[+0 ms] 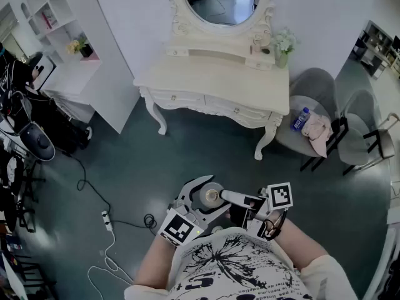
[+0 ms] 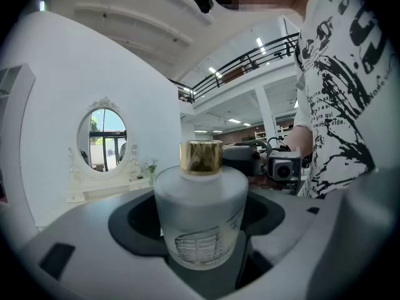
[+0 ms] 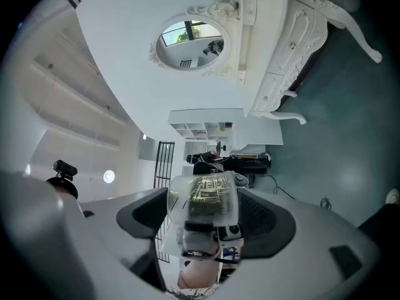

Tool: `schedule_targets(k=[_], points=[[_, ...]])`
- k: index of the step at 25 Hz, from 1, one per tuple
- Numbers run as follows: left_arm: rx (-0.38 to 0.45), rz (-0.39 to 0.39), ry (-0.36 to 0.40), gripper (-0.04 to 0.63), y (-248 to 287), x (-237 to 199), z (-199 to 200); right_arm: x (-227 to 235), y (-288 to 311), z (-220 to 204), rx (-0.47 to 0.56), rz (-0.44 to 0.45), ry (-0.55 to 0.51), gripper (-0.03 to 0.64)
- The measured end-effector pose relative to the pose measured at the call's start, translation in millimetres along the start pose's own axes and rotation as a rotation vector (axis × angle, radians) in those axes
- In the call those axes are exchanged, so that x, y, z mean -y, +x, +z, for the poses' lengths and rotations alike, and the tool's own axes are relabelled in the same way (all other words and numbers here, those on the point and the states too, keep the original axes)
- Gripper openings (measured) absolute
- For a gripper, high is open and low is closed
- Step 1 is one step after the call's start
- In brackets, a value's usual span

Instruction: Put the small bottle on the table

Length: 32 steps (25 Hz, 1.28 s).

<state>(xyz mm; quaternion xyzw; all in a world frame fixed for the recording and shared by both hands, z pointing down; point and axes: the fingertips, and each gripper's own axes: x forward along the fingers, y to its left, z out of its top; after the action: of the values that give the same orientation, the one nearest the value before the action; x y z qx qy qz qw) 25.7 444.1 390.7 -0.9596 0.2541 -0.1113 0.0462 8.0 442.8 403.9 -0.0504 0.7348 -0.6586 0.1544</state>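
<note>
Two grippers meet close to the person's chest, both on one object. The left gripper (image 1: 195, 200) has its jaws clamped on the sides of the small bottle (image 2: 200, 211), a frosted body with a printed label and a gold cap (image 2: 200, 157). In the left gripper view the bottle stands upright between the pads. The right gripper (image 1: 237, 202) faces it from the other side. Its own view shows the same bottle between its pads, and both pads appear to touch the glass, so it is judged closed on the bottle too.

The step in hand looks like a carry or a hand-over in mid-air. One grip should stay firm until the other lets go, since frosted glass may slip. The bottle should then be kept upright, lowered until its base sits flat, and only then released.

At the far left stand a white shelf unit (image 1: 62, 30) and dark equipment, with a power strip (image 1: 107, 220) and cable on the dark floor (image 1: 206, 149). The white dressing table (image 1: 212, 80) is well apart ahead. Its top is mostly bare below the oval mirror (image 1: 220, 2), and a flower vase (image 1: 284, 45) stands at its right end. To the right, grey chairs (image 1: 312, 89) hold a water bottle (image 1: 300, 119) and a pink cloth (image 1: 317, 133).
</note>
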Motion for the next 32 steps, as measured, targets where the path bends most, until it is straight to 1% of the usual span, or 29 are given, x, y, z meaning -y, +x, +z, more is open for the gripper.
schedule_targets(k=[6, 9, 12, 16, 21, 25, 32], points=[[0.025, -0.006, 0.004, 0.351, -6, -3, 3, -1, 7, -2, 0.007, -0.004, 0.003, 0.359], [0.005, -0.011, 0.001, 0.351, -9, -6, -1, 0, 11, -3, 0.007, -0.005, 0.0, 0.359], [0.021, -0.014, 0.005, 0.351, -11, -9, -3, 4, 15, -3, 0.006, -0.006, -0.001, 0.359], [0.007, -0.014, 0.002, 0.351, -16, -14, -8, 6, 24, -3, -0.007, -0.003, -0.006, 0.359], [-0.004, 0.005, -0.011, 0.351, -17, -25, -16, 13, 32, 3, -0.031, -0.006, 0.004, 0.359], [-0.015, 0.034, -0.017, 0.351, -2, -50, -21, 21, 40, 29, -0.06, 0.005, 0.018, 0.359], [-0.044, 0.113, -0.032, 0.351, 35, -118, -24, 32, 62, 102, -0.129, 0.022, 0.038, 0.359]])
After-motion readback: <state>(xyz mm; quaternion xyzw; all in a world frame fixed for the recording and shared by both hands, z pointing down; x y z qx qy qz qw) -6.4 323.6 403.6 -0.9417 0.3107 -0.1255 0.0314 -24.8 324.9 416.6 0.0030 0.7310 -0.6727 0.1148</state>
